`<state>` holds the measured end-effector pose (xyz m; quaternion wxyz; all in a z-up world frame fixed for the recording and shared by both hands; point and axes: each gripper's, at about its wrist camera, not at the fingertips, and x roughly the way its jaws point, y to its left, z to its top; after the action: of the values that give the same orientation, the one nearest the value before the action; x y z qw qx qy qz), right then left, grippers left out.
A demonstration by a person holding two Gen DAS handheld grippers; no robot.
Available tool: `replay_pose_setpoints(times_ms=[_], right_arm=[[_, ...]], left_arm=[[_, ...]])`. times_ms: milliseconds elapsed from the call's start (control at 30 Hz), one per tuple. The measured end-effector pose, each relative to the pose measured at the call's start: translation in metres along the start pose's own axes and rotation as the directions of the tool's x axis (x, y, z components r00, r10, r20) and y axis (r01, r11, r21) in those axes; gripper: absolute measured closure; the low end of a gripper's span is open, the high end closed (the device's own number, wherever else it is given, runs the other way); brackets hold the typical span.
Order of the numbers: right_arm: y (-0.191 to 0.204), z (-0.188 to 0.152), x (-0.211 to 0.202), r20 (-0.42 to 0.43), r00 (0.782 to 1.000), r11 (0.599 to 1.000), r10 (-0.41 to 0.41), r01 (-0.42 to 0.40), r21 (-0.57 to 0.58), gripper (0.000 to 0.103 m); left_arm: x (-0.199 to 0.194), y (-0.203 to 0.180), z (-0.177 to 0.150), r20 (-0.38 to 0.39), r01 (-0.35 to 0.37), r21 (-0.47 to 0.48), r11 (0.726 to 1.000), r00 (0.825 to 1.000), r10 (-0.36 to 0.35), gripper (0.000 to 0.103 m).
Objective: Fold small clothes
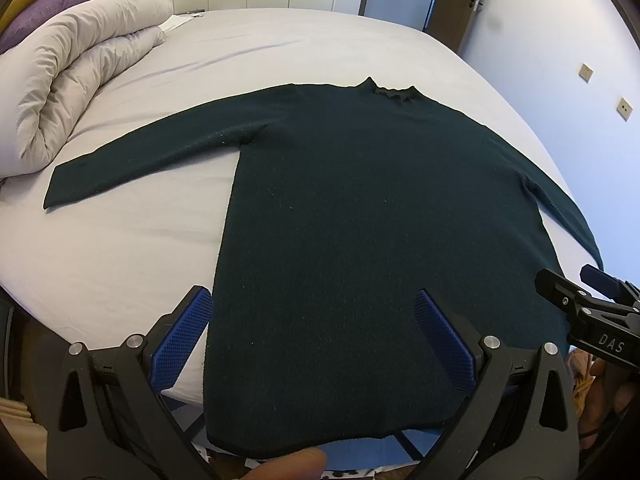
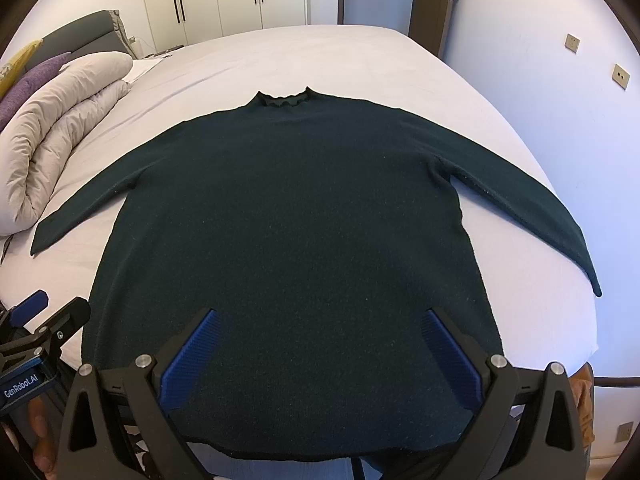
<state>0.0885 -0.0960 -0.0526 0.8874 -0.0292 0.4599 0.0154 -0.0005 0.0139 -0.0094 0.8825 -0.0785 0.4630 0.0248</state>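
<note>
Your left gripper (image 1: 312,340) and right gripper (image 2: 320,356) both gape wide, holding nothing, above the hem of the dark green knitted sweater (image 1: 360,220). It lies flat on the white bed (image 1: 120,240), collar pointing away from you, sleeves spread sideways. Only your right view shows its whole right sleeve (image 2: 540,216).

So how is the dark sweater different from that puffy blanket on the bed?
The sweater is very dark green; the blanket is pale beige. The sweater lies flat and spread out, sleeves wide; the blanket is rolled into a thick bundle. The sweater is in the middle of the bed, its hem at the near edge; the blanket sits off to the left, by the pillows. Both are soft and rest on the bed.
</note>
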Motion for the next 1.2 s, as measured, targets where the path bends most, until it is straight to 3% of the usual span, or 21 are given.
replay_pose_setpoints(times_ms=[1200], right_arm=[[0.0030,-0.0047,0.0006,0.003,1.000,1.000,0.002,-0.002,0.001,0.000]], left_arm=[[0.0031,-0.0012,-0.0081,-0.006,0.007,-0.003,1.000,1.000,-0.007,0.000]])
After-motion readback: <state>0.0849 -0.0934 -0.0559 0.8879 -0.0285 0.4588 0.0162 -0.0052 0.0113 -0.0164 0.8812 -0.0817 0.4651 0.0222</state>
